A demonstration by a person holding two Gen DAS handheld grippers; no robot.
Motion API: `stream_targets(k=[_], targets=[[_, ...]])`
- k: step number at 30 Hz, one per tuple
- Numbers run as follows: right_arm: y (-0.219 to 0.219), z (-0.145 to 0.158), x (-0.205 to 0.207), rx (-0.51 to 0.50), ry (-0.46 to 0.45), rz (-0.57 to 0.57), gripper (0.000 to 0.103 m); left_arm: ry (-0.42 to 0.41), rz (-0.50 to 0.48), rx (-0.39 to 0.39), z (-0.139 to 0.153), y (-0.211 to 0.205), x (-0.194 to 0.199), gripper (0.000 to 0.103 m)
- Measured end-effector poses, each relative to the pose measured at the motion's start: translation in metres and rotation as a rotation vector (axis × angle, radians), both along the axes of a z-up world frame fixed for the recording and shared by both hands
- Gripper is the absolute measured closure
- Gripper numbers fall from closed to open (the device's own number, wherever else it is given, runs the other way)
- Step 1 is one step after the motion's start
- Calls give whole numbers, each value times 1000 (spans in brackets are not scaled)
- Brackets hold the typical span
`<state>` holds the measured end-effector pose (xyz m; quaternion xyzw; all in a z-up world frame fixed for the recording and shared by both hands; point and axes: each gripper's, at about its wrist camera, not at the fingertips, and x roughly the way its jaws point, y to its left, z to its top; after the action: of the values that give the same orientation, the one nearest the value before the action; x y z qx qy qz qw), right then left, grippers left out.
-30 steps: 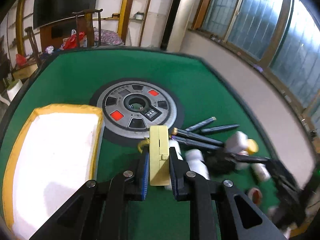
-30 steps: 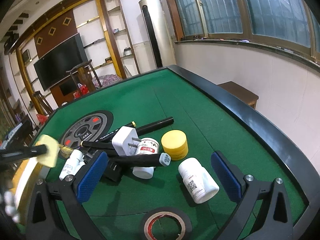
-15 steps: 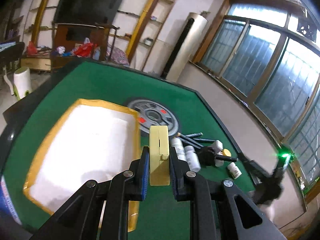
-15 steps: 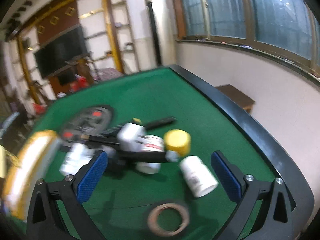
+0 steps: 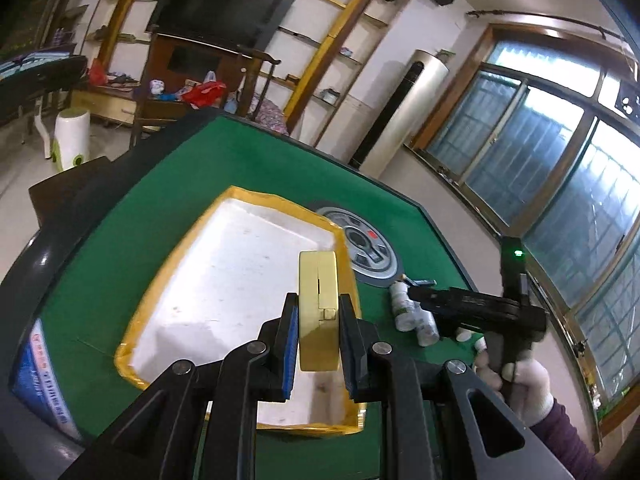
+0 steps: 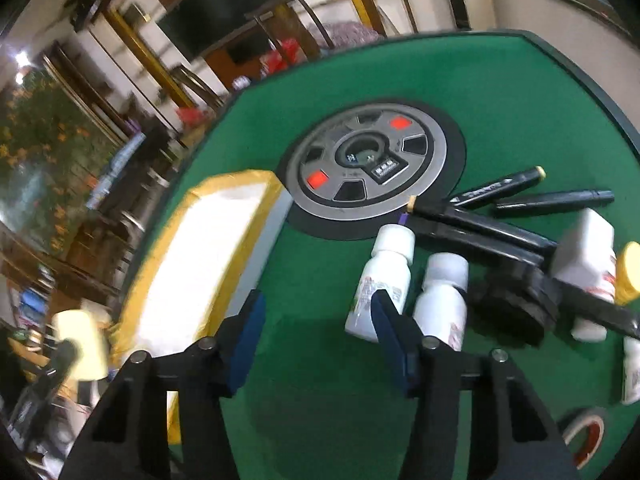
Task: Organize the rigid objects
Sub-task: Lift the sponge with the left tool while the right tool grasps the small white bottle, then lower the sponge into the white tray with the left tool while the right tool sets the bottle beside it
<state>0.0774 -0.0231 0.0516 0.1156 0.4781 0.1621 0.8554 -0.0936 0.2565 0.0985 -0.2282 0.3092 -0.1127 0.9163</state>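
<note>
Lifted from the pile, yellow case (image 5: 319,312) now hangs over tray (image 5: 168,276), pinched flat-sided in left gripper (image 5: 319,344). Right gripper (image 6: 316,338) gapes empty by bottle (image 6: 382,280). Case looks rigid, light, slick.

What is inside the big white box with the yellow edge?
The white box looks bare inside where it shows. The yellow block in the left hand-held gripper hangs over it and covers its near right corner.

Four bottles (image 6: 384,280), four markers (image 6: 500,190).

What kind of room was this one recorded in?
Probably a home living room: a wall-mounted TV among built-in shelves, a standing air conditioner, and a green-felt mahjong table.
</note>
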Motion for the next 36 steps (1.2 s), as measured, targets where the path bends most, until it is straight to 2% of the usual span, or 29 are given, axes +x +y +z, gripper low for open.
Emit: stream_targets(k=[4,10,11,12,13,16,20,26,30,36], targets=[[11,-12,15,-134,7,-49,49,3,12,-11,-8,12,-2,85],[13,-30,22,-231,71,-88,51,28,-5,-51,-22,20,1,85],[13,-32,25,-239,71,-97,54,33,-11,-56,-23,19,3,85],[11,-35,25,-245,69,-105,65,35,-15,-55,-22,18,4,85],[9,-35,25,-244,68,-108,70,34,-18,-52,-21,17,5,85],[0,-32,22,-194,75,-116,70,32,-31,-43,-17,16,7,85],[0,-13,12,-136,44,-101,70,50,-66,-54,-12,12,21,85],[18,21,6,44,28,-10,70,71,-97,-24,1,3,63,85],[51,23,23,143,76,44,70,162,-122,-46,-12,-1,107,85],[89,13,51,113,91,49,70,306,-125,-76,-46,-5,162,85]])
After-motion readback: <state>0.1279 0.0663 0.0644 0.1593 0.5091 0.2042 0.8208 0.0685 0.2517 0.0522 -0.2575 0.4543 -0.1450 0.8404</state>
